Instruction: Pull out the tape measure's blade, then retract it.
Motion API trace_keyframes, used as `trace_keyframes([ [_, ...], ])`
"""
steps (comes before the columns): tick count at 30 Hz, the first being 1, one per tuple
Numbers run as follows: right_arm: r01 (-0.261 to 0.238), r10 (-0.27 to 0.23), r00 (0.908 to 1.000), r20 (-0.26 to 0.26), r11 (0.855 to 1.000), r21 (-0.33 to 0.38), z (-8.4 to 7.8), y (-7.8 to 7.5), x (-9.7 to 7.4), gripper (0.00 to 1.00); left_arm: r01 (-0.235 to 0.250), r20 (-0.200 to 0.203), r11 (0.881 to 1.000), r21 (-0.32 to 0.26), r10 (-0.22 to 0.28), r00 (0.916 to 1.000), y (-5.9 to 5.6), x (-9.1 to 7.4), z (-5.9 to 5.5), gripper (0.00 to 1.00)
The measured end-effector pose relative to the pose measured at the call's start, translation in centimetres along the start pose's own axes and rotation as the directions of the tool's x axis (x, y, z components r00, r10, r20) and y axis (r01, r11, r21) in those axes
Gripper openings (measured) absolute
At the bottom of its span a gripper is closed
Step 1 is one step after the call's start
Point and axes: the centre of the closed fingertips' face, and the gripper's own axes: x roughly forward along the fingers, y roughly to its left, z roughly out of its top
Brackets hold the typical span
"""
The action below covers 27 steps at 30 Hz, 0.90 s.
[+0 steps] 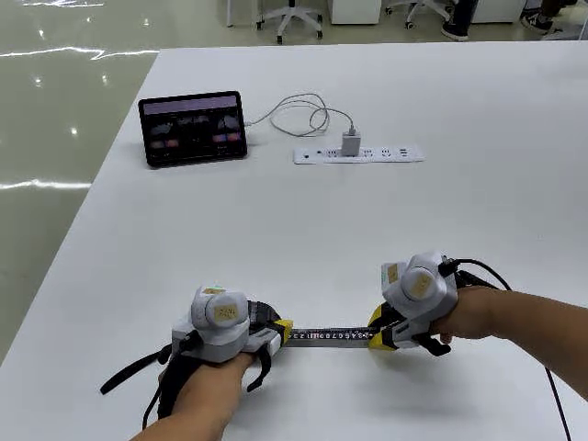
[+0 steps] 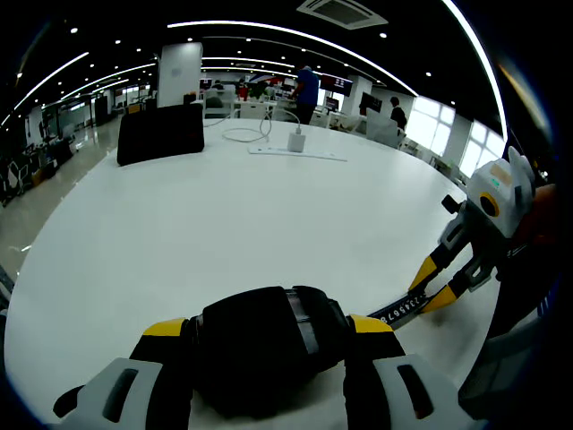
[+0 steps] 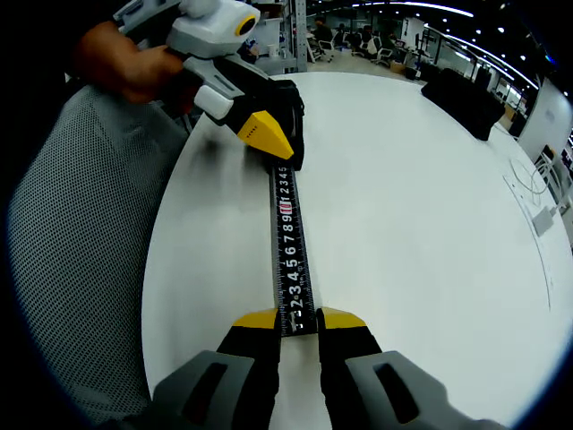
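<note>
**What jaws and frame edges are covering**

In the head view, the left gripper (image 1: 276,331) is covering most of the tape measure case (image 1: 265,315), leaving a black sliver in sight. The right gripper (image 1: 377,331) is hiding the tip of the blade (image 1: 329,336), whose numerals are reading too small there. The tablet (image 1: 193,127) is showing icons too small to tell. The top edge is cutting off the chairs (image 1: 290,16). The bottom edge is cutting the left forearm (image 1: 197,413), the right edge the right forearm (image 1: 542,322). In the right gripper view, the blade's end is vanishing between the clamped jaw tips.
</note>
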Motion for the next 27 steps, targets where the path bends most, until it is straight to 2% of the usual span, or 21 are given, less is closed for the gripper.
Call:
trace_keyframes([
  [27, -0.006, 0.006, 0.9998, 0.018, 1.0, 0.002, 1.5, 0.1, 0.9, 0.12, 0.001, 0.004, 1.0, -0.001, -0.001, 1.0, 0.0, 0.0, 0.0, 0.65],
])
